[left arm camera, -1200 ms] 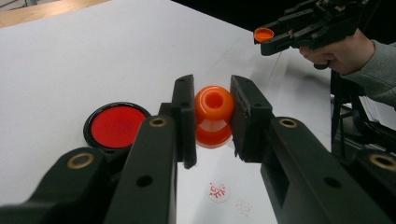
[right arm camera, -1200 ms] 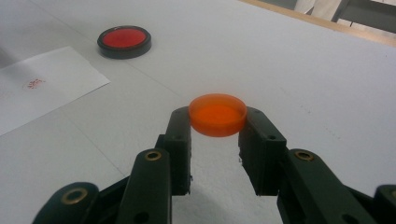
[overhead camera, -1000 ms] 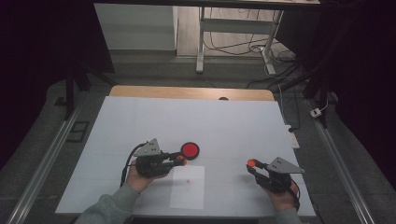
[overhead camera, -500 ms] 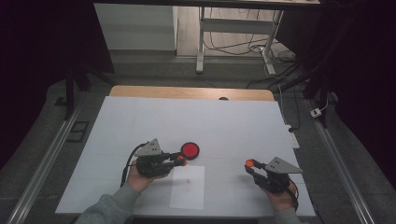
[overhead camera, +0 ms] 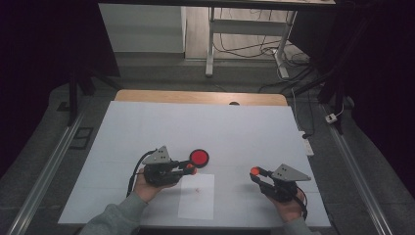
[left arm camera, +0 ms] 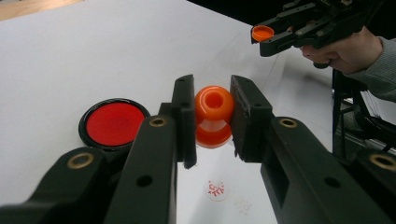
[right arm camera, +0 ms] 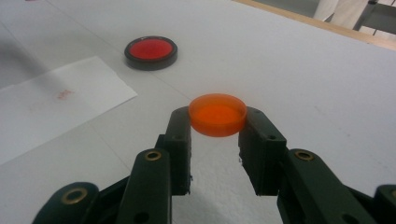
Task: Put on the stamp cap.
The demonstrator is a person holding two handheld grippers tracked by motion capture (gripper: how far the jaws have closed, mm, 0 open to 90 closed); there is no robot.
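My left gripper (left arm camera: 213, 122) is shut on an orange knob-shaped stamp (left arm camera: 214, 105), held just above the white table. In the high view this gripper (overhead camera: 192, 170) sits close beside a round red ink pad (overhead camera: 199, 157) in a black case. My right gripper (right arm camera: 215, 133) is shut on a flat orange cap (right arm camera: 217, 113), pinched by its rim. In the high view it (overhead camera: 255, 172) hovers at the right, apart from the left one. The left gripper view shows the right gripper (left arm camera: 267, 37) with the cap (left arm camera: 262, 32) farther off. The ink pad (right arm camera: 151, 51) lies open on the table.
A white sheet of paper (overhead camera: 196, 196) lies between the hands near the front edge and bears a small red stamp mark (left arm camera: 215, 189). The white table top (overhead camera: 220, 127) stretches far ahead to a wooden strip (overhead camera: 195, 97). Cables and desk legs stand beyond.
My right gripper has edged slightly to the left with the cap. The left gripper, the ink pad and the paper have not moved.
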